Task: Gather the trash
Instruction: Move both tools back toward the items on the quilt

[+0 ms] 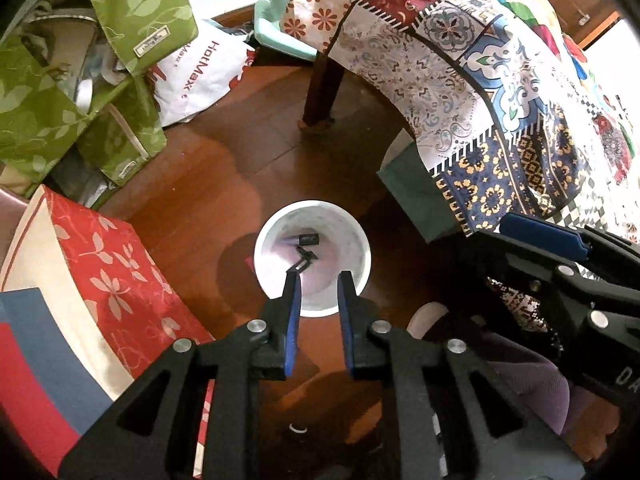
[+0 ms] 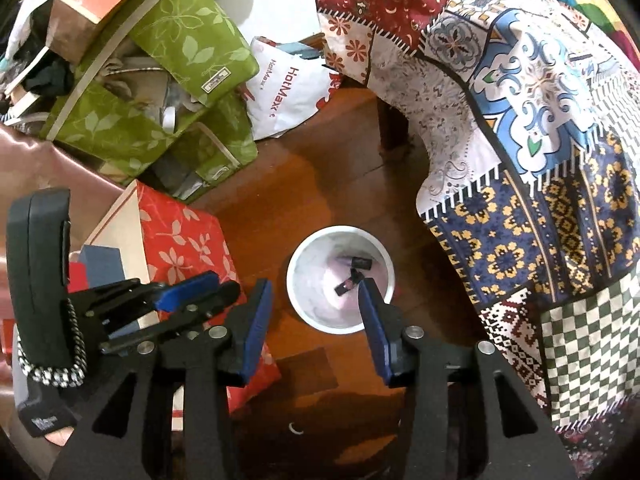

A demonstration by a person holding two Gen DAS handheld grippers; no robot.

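A white round bin (image 1: 276, 280) stands on the wooden floor; it also shows in the right wrist view (image 2: 304, 300). Two small dark pieces of trash (image 1: 308, 240) lie inside it, also seen from the right (image 2: 360, 263). My left gripper (image 1: 319, 278) hangs above the bin's near rim, open and empty. My right gripper (image 2: 316, 288) is wide open and empty, above the bin's left half. The left gripper shows in the right wrist view (image 2: 188, 292) at the left, and the right gripper's body shows in the left wrist view (image 1: 560, 276).
A table with a patchwork cloth (image 1: 460, 60) stands to the right, its leg (image 1: 320, 92) behind the bin. Green leaf-print bags (image 1: 80, 80), a white HotMax bag (image 1: 200, 76) and a red floral box (image 1: 100, 264) crowd the left side.
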